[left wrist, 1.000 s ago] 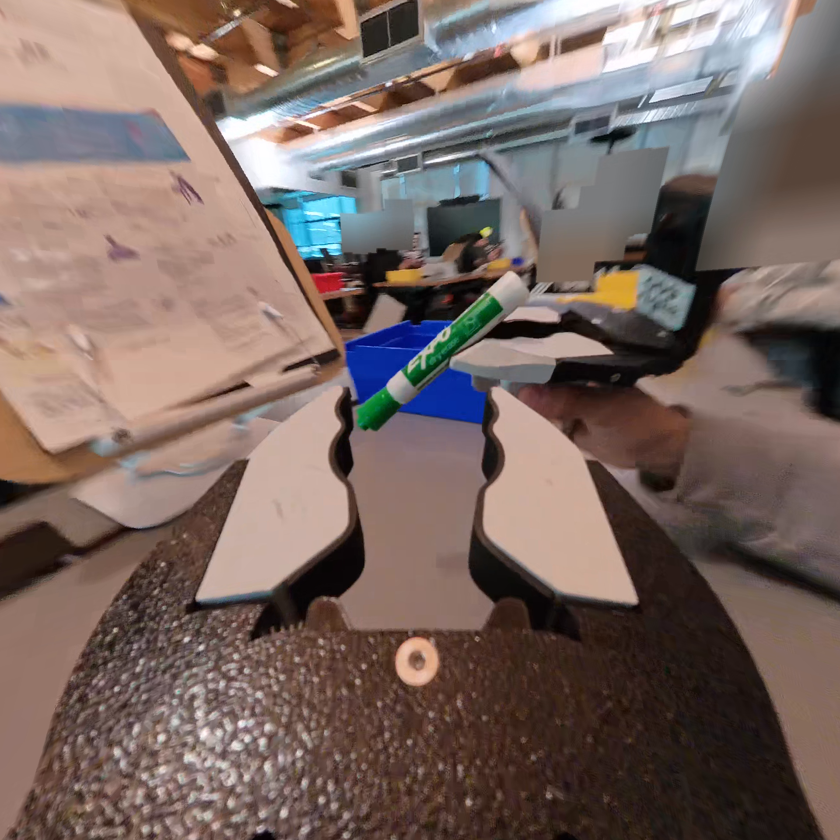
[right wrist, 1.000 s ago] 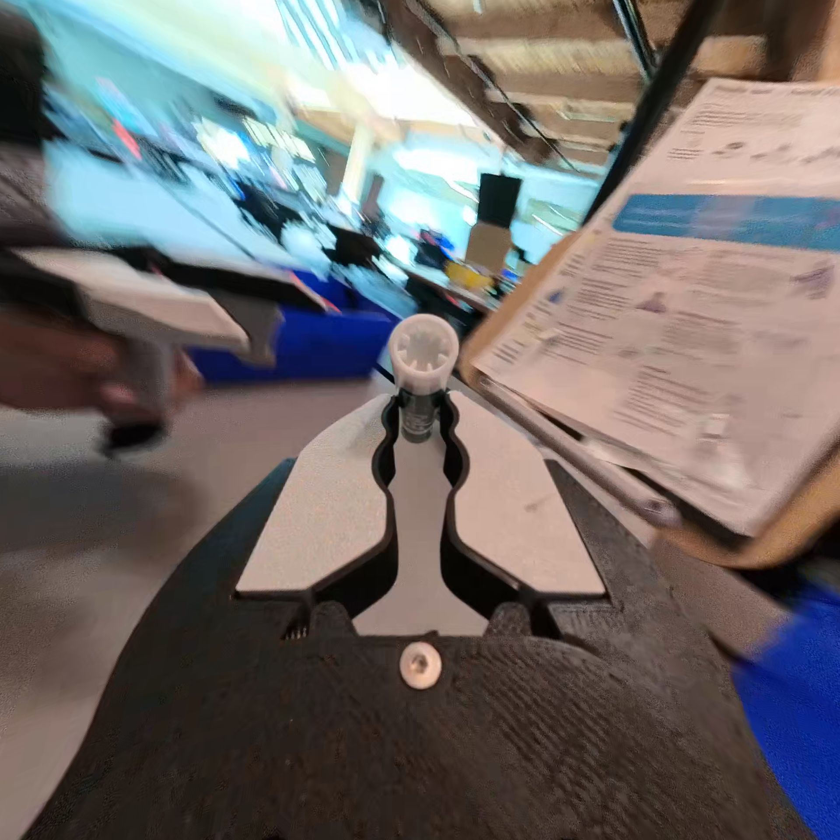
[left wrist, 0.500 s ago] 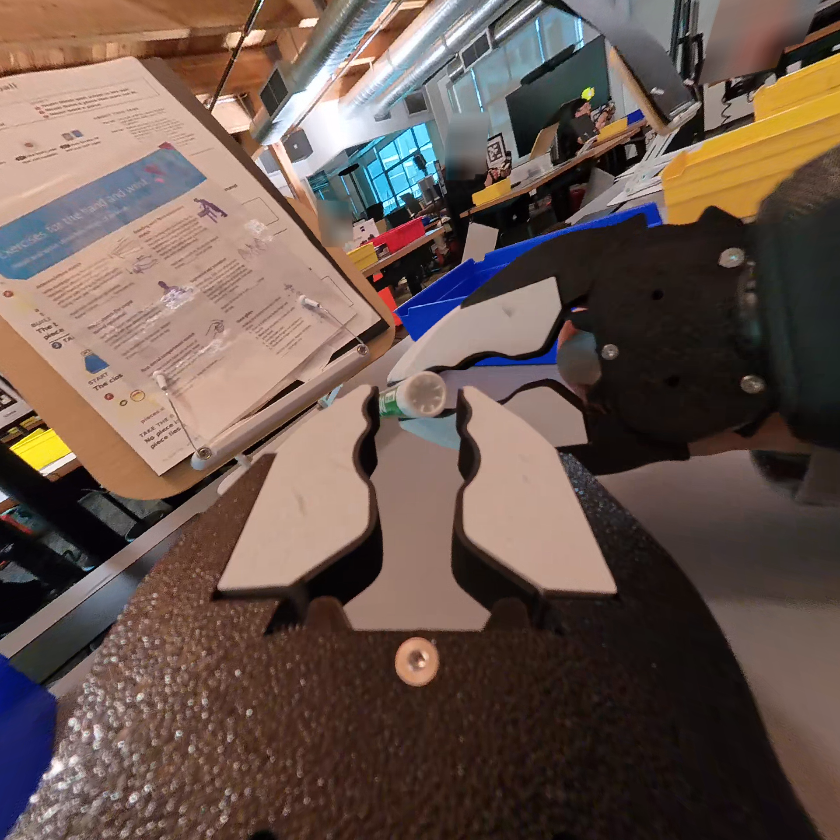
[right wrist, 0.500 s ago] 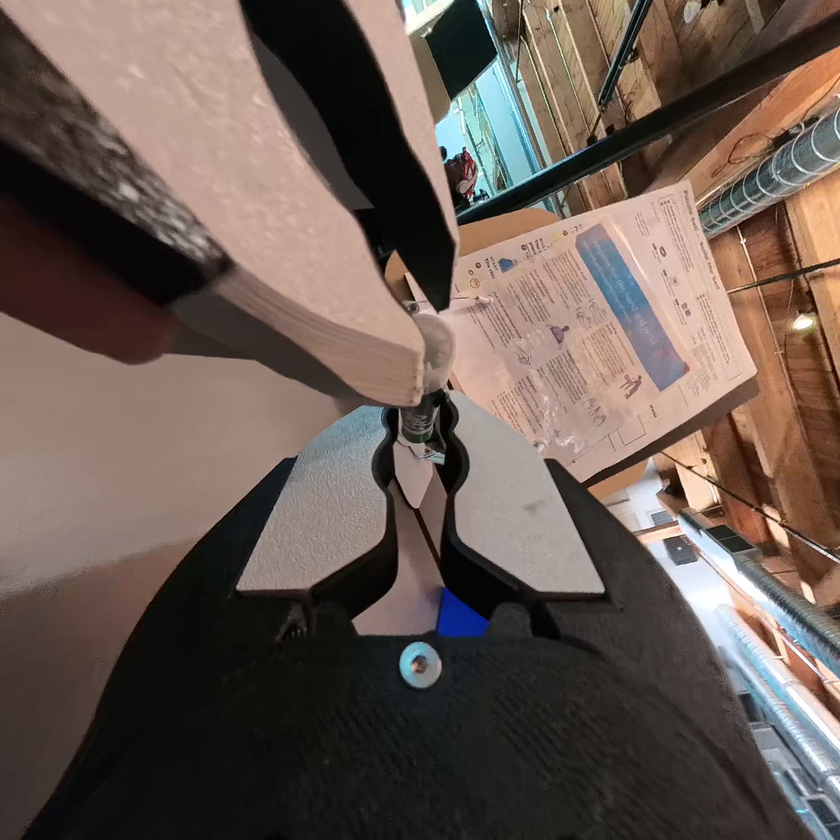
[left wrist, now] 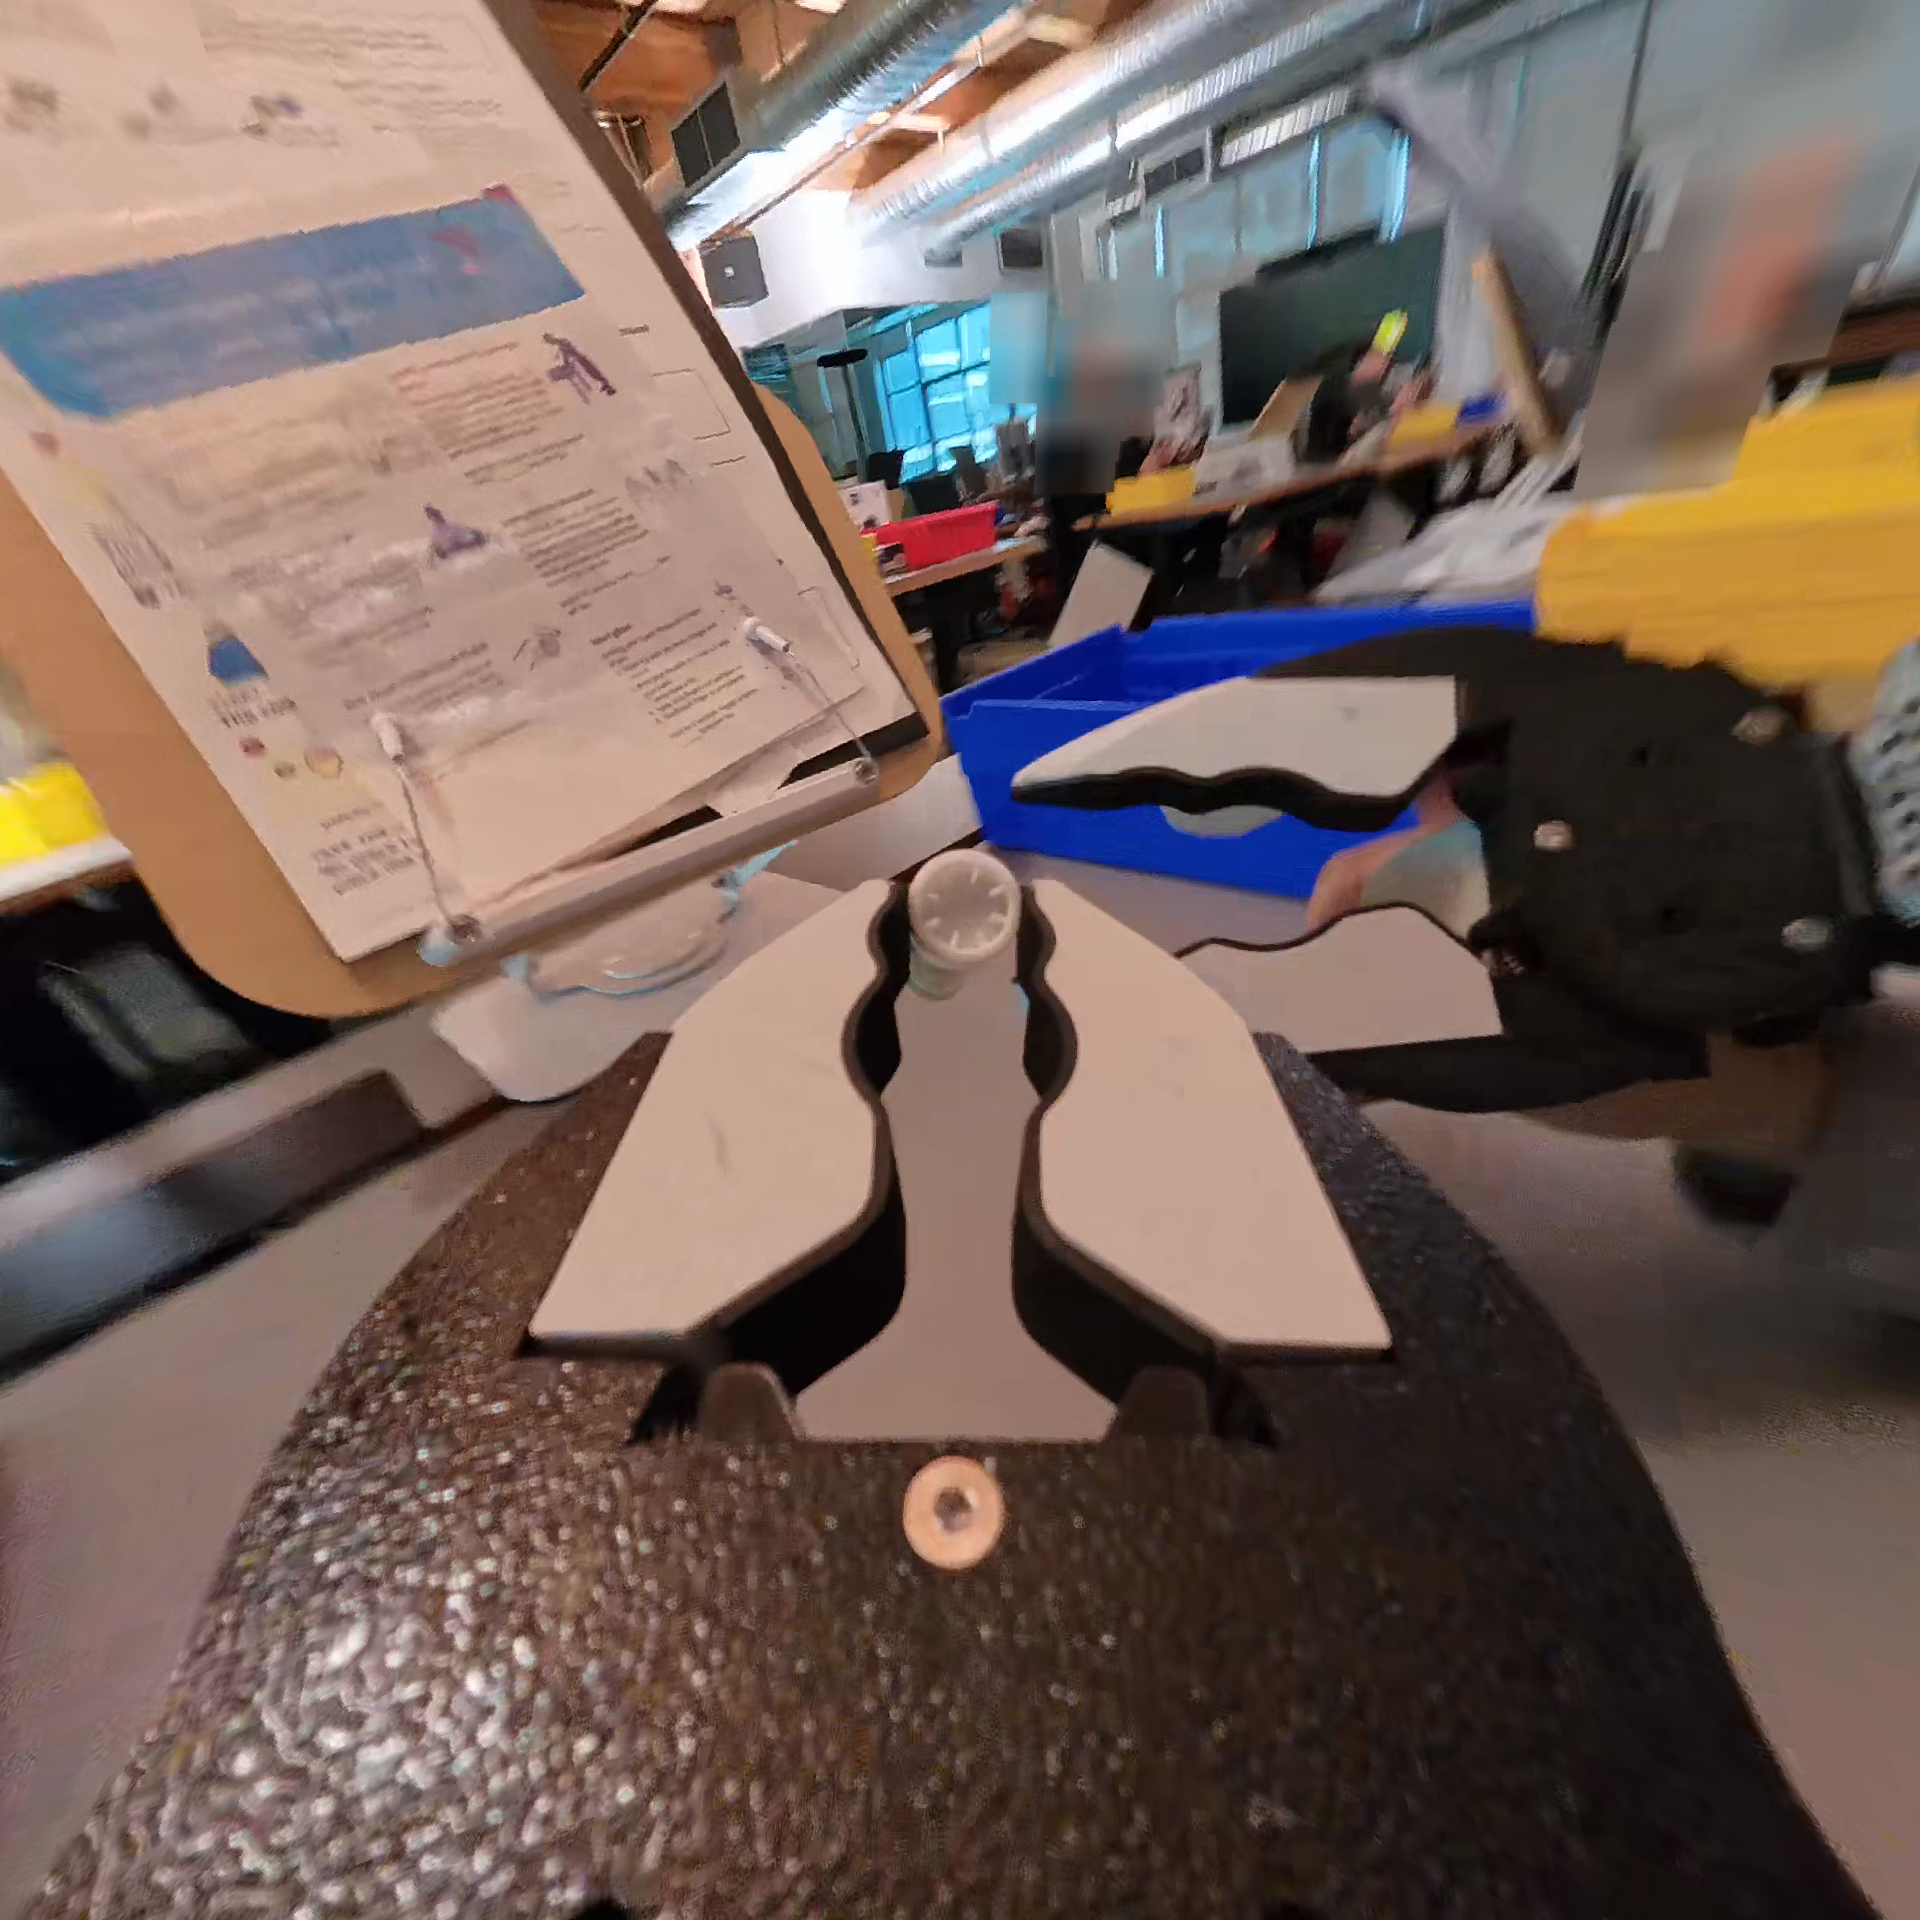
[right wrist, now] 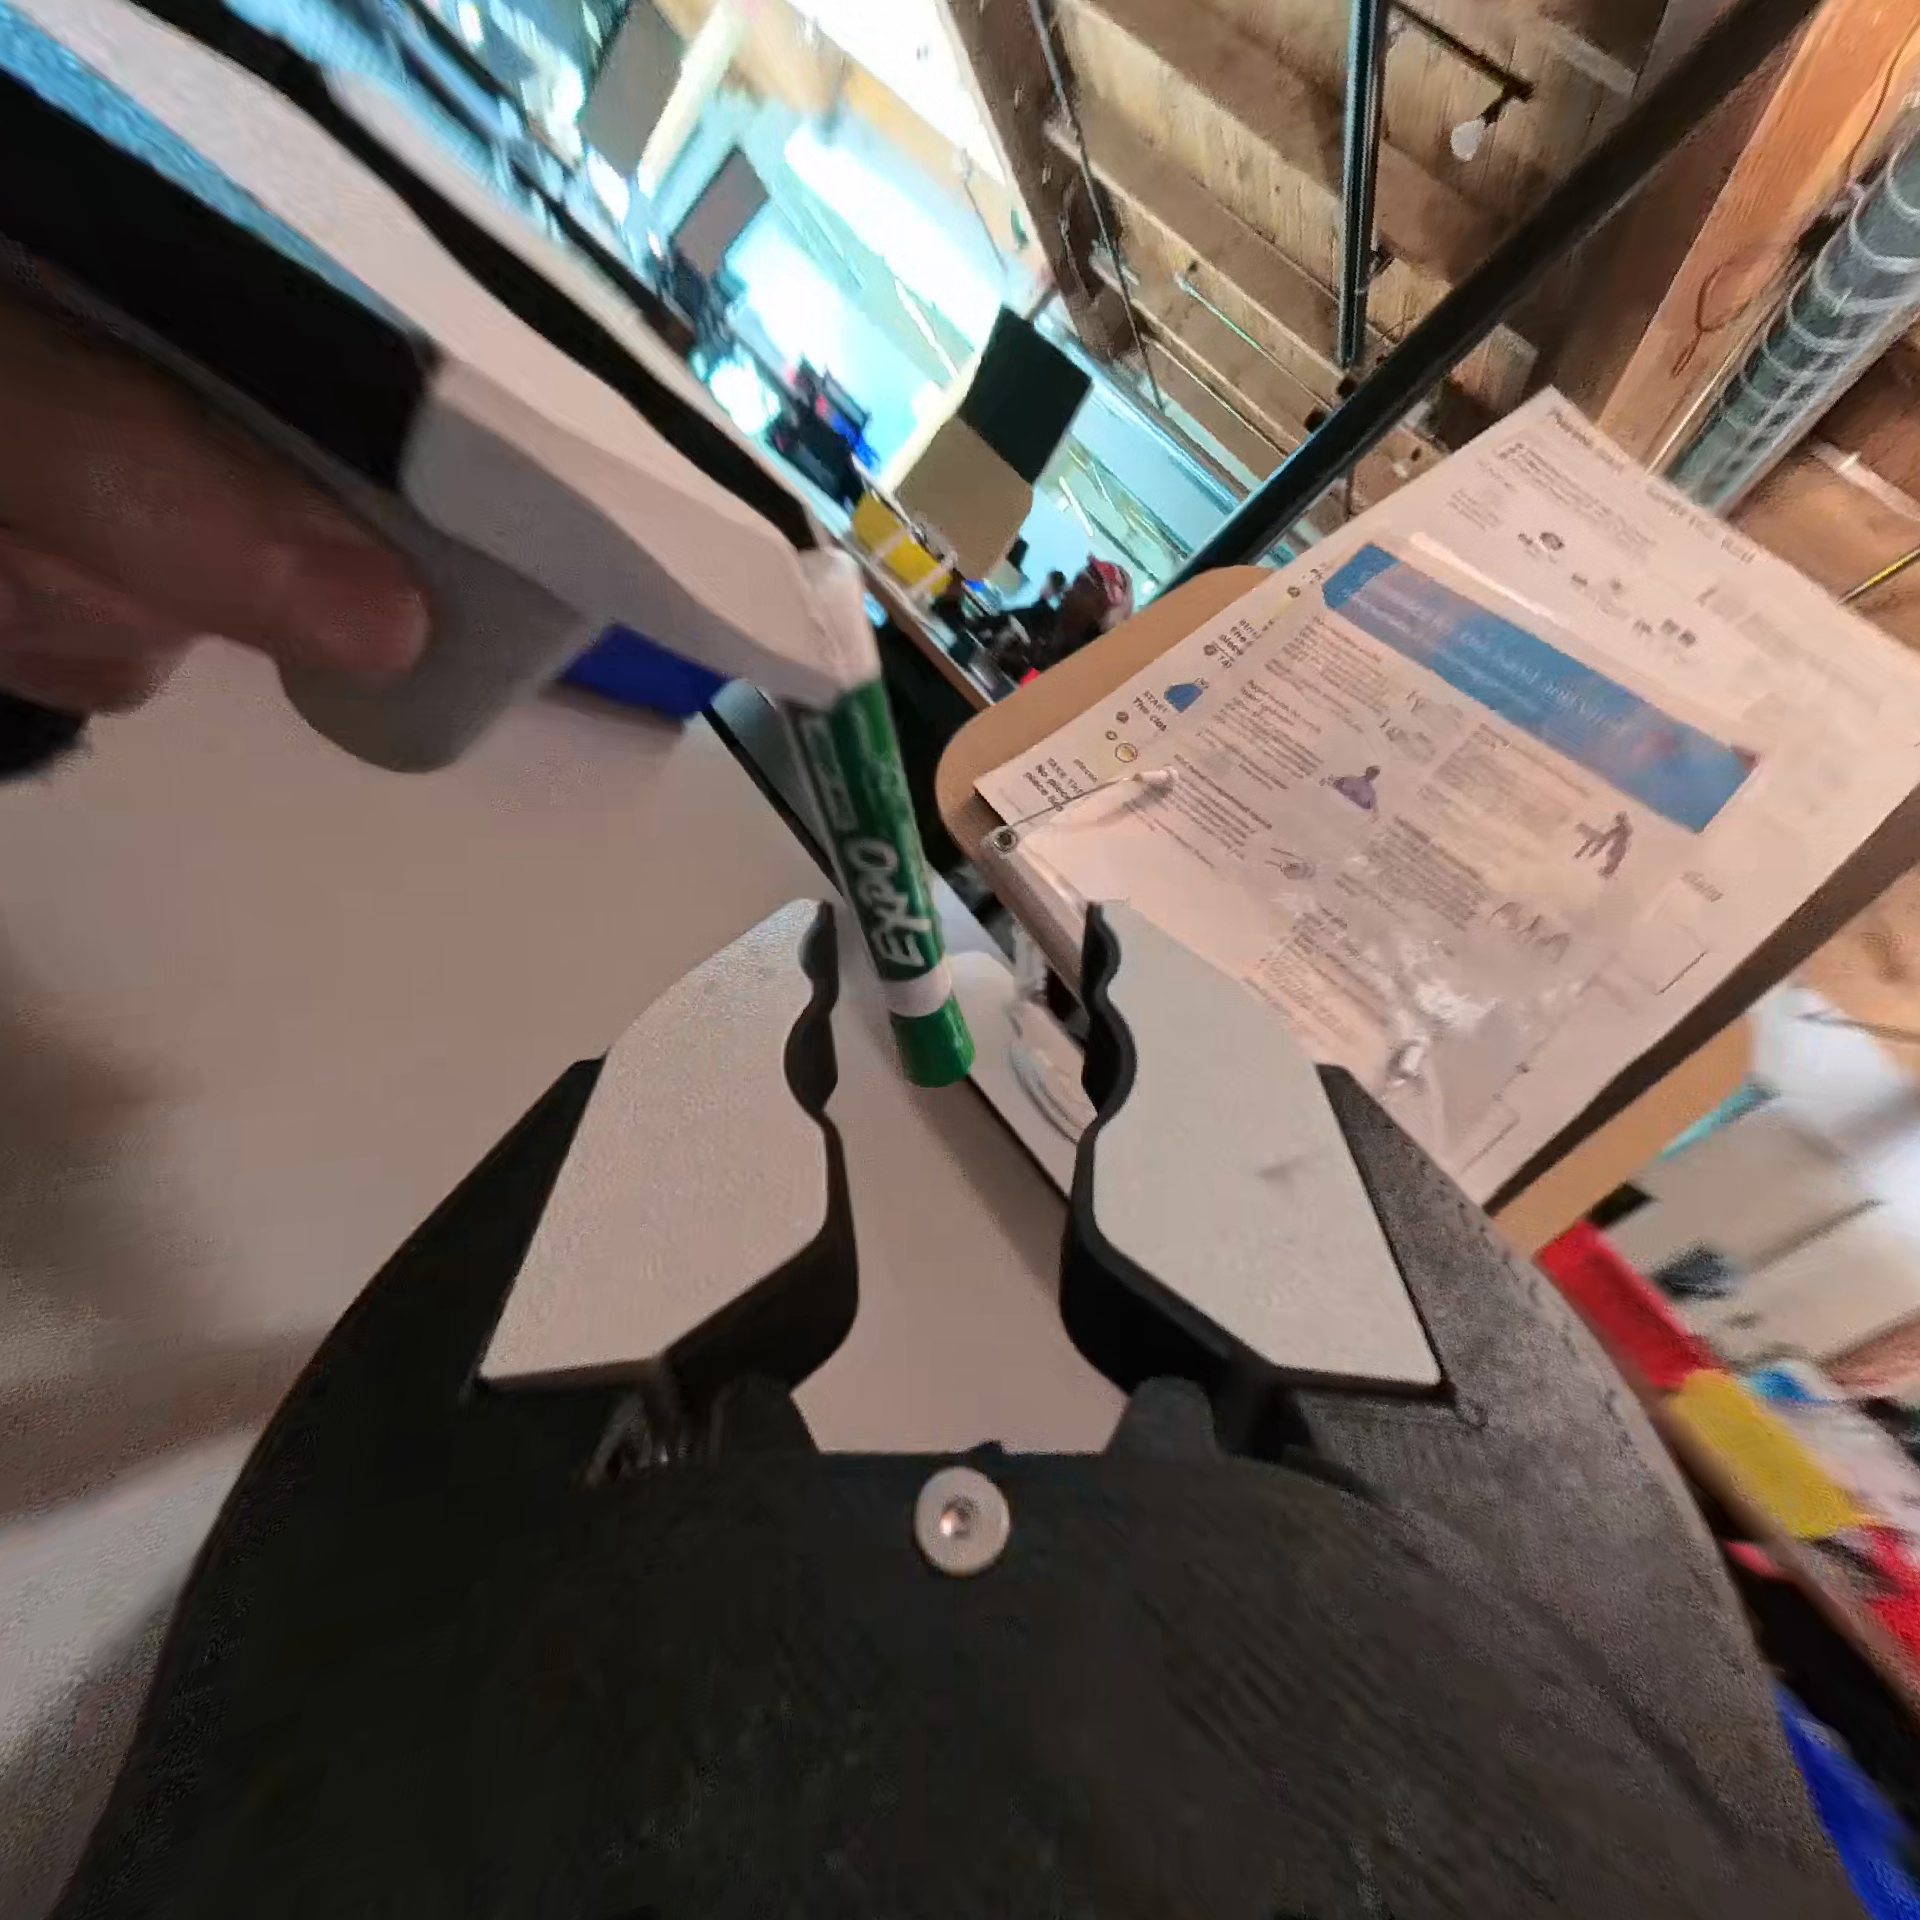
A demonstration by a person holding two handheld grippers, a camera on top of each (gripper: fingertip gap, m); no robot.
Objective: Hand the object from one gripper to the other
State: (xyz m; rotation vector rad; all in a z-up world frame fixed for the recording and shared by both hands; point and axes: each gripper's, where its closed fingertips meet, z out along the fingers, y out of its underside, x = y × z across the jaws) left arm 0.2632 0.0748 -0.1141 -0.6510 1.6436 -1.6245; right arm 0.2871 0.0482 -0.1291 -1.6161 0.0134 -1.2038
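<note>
A green marker with a white end [right wrist: 883, 831] hangs by that white end from my left gripper [right wrist: 831, 623], which is shut on it. In the left wrist view I see the marker end-on [left wrist: 961, 925], pinched between the tips of my left gripper [left wrist: 961, 899]. My right gripper [right wrist: 954, 920] is open. The marker's green cap end lies between its fingertips [right wrist: 790, 966] without touching them. In the left wrist view the right gripper [left wrist: 1101, 873] is to the right, with its jaws apart and empty. A hand holds it.
A brown stand with a printed sheet [left wrist: 416, 520] leans close on the left and also shows in the right wrist view [right wrist: 1455, 810]. A blue bin [left wrist: 1081, 717] sits behind the grippers on the grey table [left wrist: 1714, 1403]. Yellow bins [left wrist: 1714, 561] are at the far right.
The marker has passed from the right gripper to the left. The left gripper closed on the white end. The right gripper then opened and drew back from the marker.
</note>
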